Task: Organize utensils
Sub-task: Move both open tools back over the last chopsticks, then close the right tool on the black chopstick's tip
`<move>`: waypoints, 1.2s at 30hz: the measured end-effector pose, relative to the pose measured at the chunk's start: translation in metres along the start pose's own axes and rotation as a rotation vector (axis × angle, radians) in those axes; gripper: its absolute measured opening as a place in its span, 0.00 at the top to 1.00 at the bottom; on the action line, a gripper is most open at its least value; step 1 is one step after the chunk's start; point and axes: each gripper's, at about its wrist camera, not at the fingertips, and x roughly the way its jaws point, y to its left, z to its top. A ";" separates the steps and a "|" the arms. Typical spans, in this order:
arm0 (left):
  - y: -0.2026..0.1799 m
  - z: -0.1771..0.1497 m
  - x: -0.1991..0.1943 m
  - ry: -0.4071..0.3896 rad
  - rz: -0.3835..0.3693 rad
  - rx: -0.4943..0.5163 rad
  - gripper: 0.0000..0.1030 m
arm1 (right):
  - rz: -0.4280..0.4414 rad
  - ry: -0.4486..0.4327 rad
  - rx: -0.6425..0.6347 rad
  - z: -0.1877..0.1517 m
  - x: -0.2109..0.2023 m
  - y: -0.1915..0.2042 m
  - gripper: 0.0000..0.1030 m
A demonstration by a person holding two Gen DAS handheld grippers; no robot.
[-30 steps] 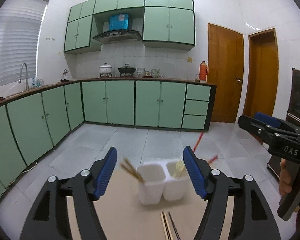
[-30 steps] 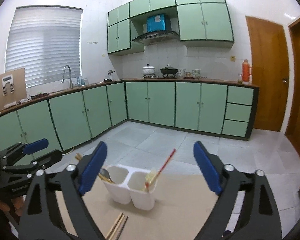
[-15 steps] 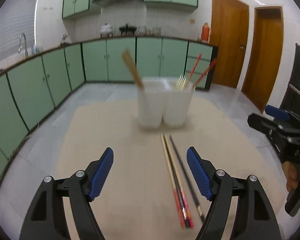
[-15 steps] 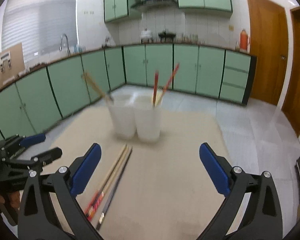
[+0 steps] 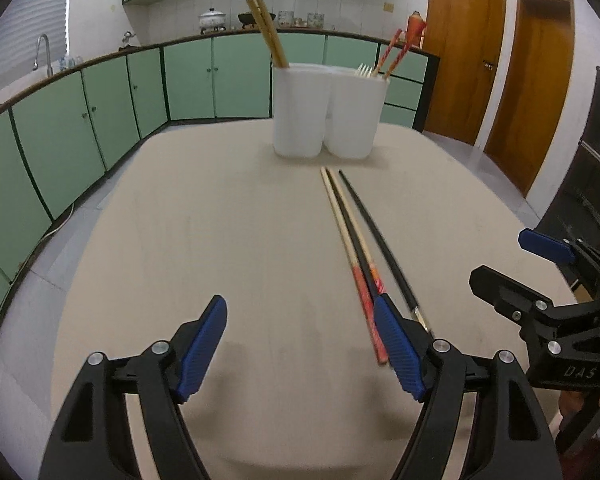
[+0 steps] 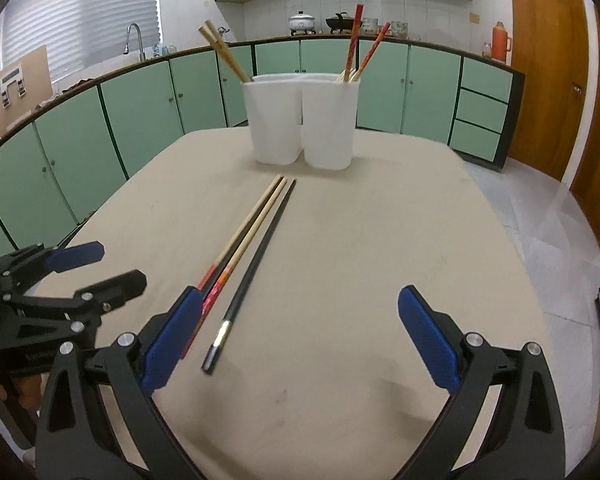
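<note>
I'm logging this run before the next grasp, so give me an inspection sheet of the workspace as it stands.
Surface: beige table, bare apart from the items below.
Job's things: white two-compartment holder at the far side; wooden chopsticks in its left cup, red chopsticks in its right; loose chopsticks lying side by side on the table.
Clutter: nothing seen.
Grippers: left gripper open, empty; right gripper open, empty.
Cables: nothing seen.
Surroundings: green cabinets, wooden doors.
</note>
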 end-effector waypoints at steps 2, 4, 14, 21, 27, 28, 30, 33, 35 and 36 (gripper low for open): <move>0.002 -0.002 -0.001 0.007 0.002 -0.001 0.28 | 0.005 0.004 0.006 -0.005 0.000 0.005 0.13; 0.005 -0.008 -0.003 0.013 0.004 -0.006 0.28 | 0.007 0.015 0.003 -0.009 0.001 0.010 0.21; 0.012 -0.027 -0.010 0.021 0.018 -0.017 0.28 | 0.012 0.052 -0.019 -0.028 0.002 0.027 0.35; 0.013 -0.029 -0.016 0.005 0.023 -0.026 0.28 | 0.027 0.102 -0.030 -0.035 0.011 0.032 0.54; 0.008 -0.025 -0.015 0.008 0.003 -0.017 0.28 | 0.045 0.118 -0.047 -0.036 0.015 0.035 0.82; 0.007 -0.024 -0.014 0.010 -0.001 -0.018 0.28 | 0.048 0.119 -0.052 -0.036 0.015 0.035 0.90; 0.004 -0.022 -0.012 0.019 -0.012 -0.011 0.28 | 0.054 0.124 -0.055 -0.035 0.014 0.033 0.92; -0.002 -0.022 -0.007 0.037 -0.031 0.004 0.28 | 0.051 0.128 -0.036 -0.034 0.013 0.026 0.93; -0.005 -0.022 -0.004 0.051 -0.039 0.003 0.28 | 0.045 0.127 -0.024 -0.033 0.013 0.022 0.93; -0.006 -0.023 -0.002 0.059 -0.044 0.001 0.28 | 0.043 0.126 -0.016 -0.033 0.012 0.019 0.94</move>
